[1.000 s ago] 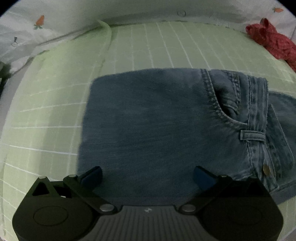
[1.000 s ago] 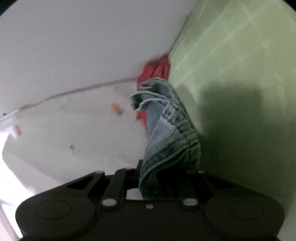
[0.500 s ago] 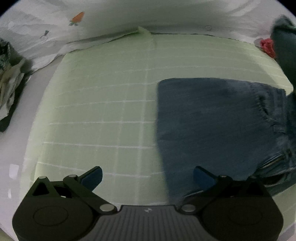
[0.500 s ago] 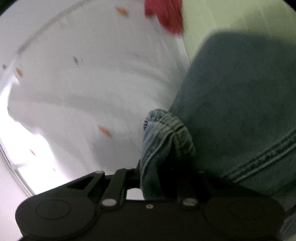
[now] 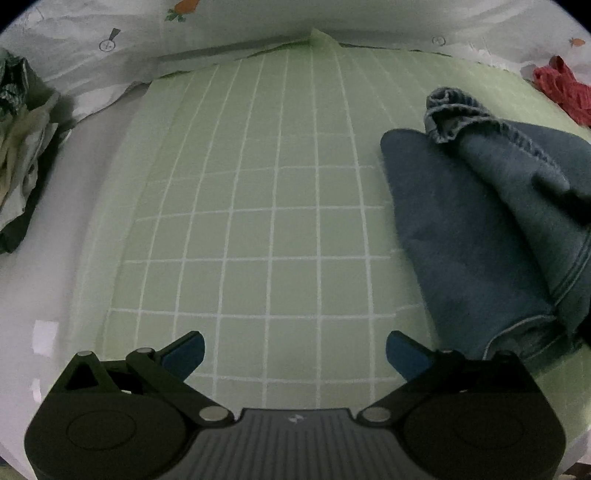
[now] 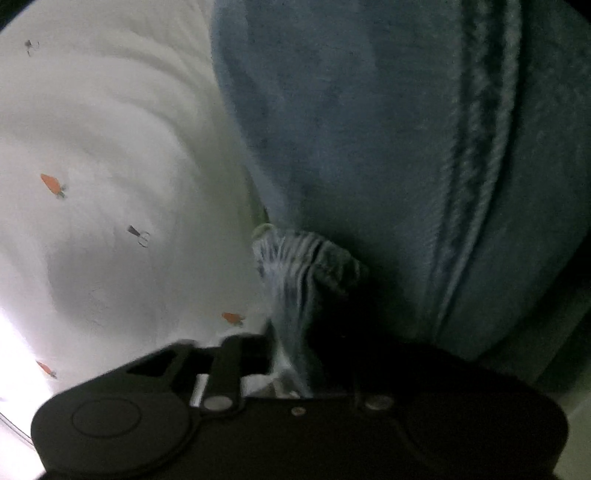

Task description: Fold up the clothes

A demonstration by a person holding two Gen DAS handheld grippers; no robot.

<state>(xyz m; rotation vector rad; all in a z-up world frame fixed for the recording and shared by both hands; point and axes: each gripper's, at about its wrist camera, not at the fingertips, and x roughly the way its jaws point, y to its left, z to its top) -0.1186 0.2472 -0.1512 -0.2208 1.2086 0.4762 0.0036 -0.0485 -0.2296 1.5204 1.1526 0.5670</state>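
Observation:
Blue denim jeans [image 5: 480,236] lie partly folded on the right side of a green checked mat [image 5: 258,221]. One leg is doubled back over the rest, its hem [image 5: 448,110] bunched up at the far end. My left gripper [image 5: 294,354] is open and empty, low over the mat, left of the jeans. My right gripper [image 6: 295,354] is shut on a bunched hem of the jeans [image 6: 306,266], held close over the denim [image 6: 406,147]. Its fingers are hidden by cloth.
A white sheet with carrot prints [image 5: 258,22] surrounds the mat and shows in the right wrist view [image 6: 110,184]. A red garment [image 5: 561,88] lies at the far right. A crumpled pile of clothes [image 5: 22,147] lies at the left edge.
My left gripper has moved left off the jeans, which now sit at the right of its view. My right gripper has carried the hem over onto the jeans, folding the leg back.

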